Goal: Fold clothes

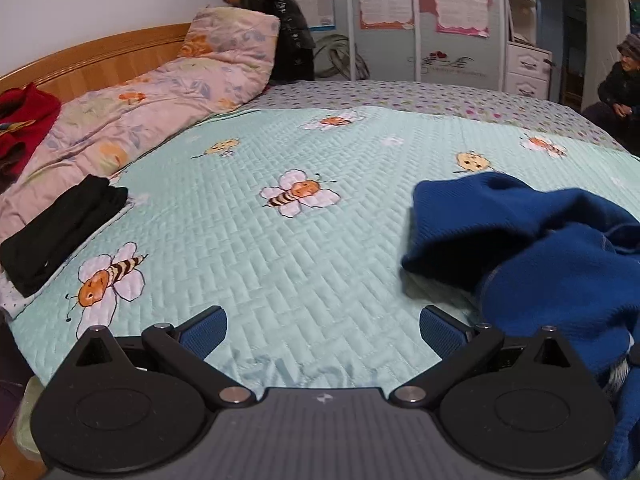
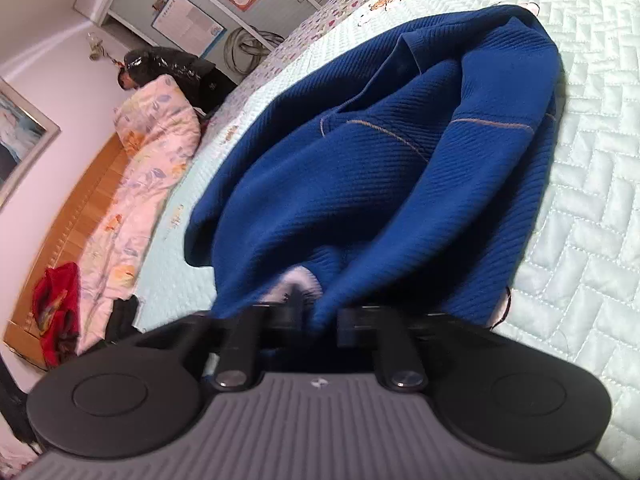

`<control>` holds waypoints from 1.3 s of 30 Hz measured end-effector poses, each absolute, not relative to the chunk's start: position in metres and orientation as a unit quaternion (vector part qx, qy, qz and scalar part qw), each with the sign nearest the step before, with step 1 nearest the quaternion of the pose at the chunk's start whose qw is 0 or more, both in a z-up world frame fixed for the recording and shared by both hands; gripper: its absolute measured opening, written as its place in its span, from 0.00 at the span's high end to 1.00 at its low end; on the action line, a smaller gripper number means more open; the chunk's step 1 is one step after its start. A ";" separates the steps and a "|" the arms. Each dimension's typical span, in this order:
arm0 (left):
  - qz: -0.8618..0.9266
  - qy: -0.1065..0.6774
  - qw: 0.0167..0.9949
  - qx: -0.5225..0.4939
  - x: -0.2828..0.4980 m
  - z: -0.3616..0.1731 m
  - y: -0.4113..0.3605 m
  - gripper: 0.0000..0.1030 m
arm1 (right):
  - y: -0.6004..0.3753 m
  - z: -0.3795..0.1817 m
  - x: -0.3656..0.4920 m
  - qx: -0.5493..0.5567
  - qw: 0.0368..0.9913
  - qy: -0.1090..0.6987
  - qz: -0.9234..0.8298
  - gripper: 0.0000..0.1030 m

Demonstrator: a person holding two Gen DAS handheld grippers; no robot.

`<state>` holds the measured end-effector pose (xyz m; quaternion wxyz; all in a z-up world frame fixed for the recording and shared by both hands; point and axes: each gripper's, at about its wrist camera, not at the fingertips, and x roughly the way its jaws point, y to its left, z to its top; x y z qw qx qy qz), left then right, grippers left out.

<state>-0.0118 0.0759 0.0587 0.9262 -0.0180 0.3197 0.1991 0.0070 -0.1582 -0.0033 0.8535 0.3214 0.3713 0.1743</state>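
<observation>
A blue knit sweater (image 1: 552,248) lies crumpled on the right side of the mint bee-print quilt (image 1: 280,240). My left gripper (image 1: 322,328) hovers low over bare quilt to the left of it, jaws wide apart, nothing between the blue pads (image 1: 204,330). In the right wrist view the same sweater (image 2: 380,152) fills the middle, bunched and pulled toward the camera. My right gripper (image 2: 316,316) is shut on a fold of the sweater's edge, and the cloth hides its fingertips.
A folded black garment (image 1: 60,228) lies at the quilt's left edge. A pink floral duvet (image 1: 152,112) runs along the wooden headboard (image 1: 80,60), with red clothing (image 1: 20,120) beside it. One person (image 1: 280,20) bends over the far end; another person (image 1: 620,92) sits at the right.
</observation>
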 end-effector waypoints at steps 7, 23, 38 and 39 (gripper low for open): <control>0.190 0.320 0.928 -0.015 -0.011 0.061 0.067 0.01 | -0.168 0.056 -0.029 0.203 0.924 0.271 0.179 0.97; 0.144 0.331 0.933 0.007 -0.013 0.060 0.035 0.01 | -0.356 0.075 -0.072 0.288 0.928 0.224 -0.075 0.81; 0.121 0.341 0.932 0.011 -0.008 0.048 0.029 0.01 | -0.324 0.063 -0.129 0.254 0.920 0.202 -0.220 0.39; 0.120 0.339 0.933 0.009 -0.009 0.048 0.029 0.01 | -0.322 0.066 -0.129 0.248 0.926 0.200 -0.204 0.38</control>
